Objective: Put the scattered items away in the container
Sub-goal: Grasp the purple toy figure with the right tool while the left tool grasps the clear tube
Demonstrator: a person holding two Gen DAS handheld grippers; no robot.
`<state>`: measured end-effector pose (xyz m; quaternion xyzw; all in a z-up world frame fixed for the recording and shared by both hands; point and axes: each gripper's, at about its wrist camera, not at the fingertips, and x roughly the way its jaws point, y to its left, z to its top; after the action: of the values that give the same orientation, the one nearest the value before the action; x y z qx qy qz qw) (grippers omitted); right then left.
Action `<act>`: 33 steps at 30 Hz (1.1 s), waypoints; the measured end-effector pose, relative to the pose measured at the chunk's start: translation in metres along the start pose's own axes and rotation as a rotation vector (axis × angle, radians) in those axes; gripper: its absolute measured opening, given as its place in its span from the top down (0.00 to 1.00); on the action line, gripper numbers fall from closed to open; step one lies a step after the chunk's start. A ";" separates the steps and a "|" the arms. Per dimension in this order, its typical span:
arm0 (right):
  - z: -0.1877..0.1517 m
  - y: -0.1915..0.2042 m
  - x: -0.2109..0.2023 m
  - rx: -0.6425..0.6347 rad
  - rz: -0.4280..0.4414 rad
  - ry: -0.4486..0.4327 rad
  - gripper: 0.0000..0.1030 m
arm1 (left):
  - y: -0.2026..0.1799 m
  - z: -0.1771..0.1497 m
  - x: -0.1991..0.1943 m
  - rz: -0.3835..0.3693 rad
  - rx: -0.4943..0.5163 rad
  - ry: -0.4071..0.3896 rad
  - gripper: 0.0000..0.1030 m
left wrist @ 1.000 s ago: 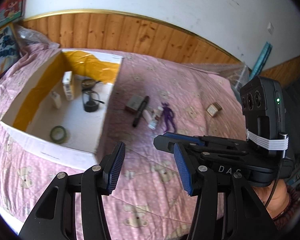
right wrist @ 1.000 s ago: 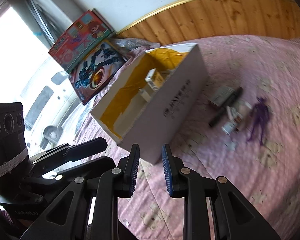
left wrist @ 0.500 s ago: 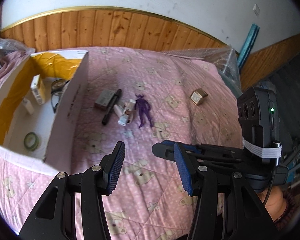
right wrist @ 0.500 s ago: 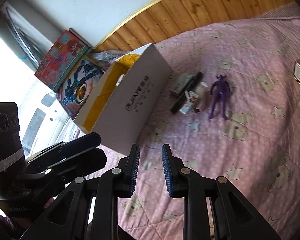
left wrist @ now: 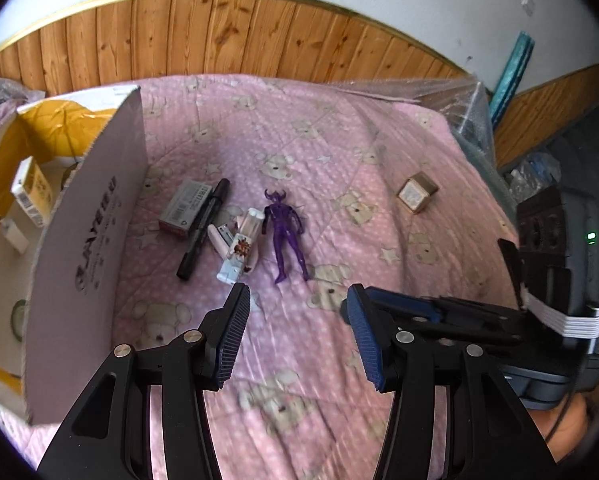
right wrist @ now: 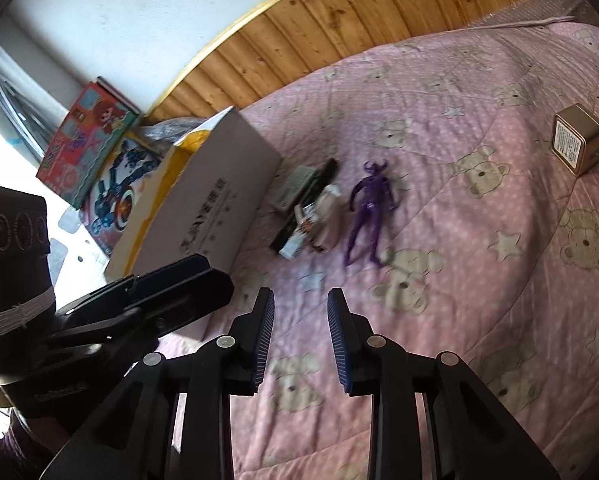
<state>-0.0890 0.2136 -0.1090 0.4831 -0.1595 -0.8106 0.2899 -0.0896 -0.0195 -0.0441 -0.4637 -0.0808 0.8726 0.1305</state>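
Observation:
A white cardboard box (left wrist: 87,240) (right wrist: 215,204) with a yellow lining stands on the pink quilt at the left, with several small items inside. Beside it lie a grey packet (left wrist: 185,208), a black marker (left wrist: 205,226) (right wrist: 323,174), small white tubes (left wrist: 239,244) (right wrist: 319,220) and a purple figure (left wrist: 285,232) (right wrist: 369,210). A small gold box (left wrist: 415,196) (right wrist: 577,140) sits apart at the right. My left gripper (left wrist: 295,336) hovers open and empty short of the pile. My right gripper (right wrist: 299,328) is empty, its jaws opening, and also shows at the right of the left wrist view (left wrist: 431,308).
A wood-panelled wall (left wrist: 219,36) backs the bed. Colourful toy boxes (right wrist: 95,148) lean beyond the cardboard box. A clear plastic sheet (left wrist: 463,108) covers the bed's far right corner. Bare quilt (right wrist: 479,280) lies between the grippers and the items.
Both views have swung right, away from the box and toward the scattered pile, which is now nearer and centred. The right jaws have parted a little. The left jaws keep their width.

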 end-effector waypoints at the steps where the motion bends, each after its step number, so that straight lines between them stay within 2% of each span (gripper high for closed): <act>1: 0.004 -0.003 0.003 0.004 -0.004 0.002 0.70 | 0.003 0.003 0.007 0.002 -0.009 0.008 0.48; 12: 0.049 -0.024 0.045 -0.010 -0.077 0.040 0.69 | 0.036 0.032 0.059 0.007 -0.094 0.044 0.48; 23: 0.065 -0.030 0.109 -0.137 -0.215 0.121 0.66 | 0.069 0.024 0.101 0.001 -0.164 0.126 0.50; 28: 0.070 -0.028 0.116 -0.210 -0.238 0.104 0.69 | 0.074 0.027 0.110 -0.019 -0.171 0.125 0.51; 30: 0.071 -0.027 0.117 -0.239 -0.251 0.100 0.74 | 0.071 0.029 0.112 -0.030 -0.153 0.120 0.61; 33: 0.071 -0.029 0.116 -0.230 -0.236 0.099 0.75 | 0.064 0.032 0.113 -0.015 -0.117 0.109 0.65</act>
<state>-0.2030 0.1619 -0.1703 0.5015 0.0069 -0.8271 0.2535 -0.1864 -0.0475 -0.1319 -0.5168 -0.1278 0.8388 0.1142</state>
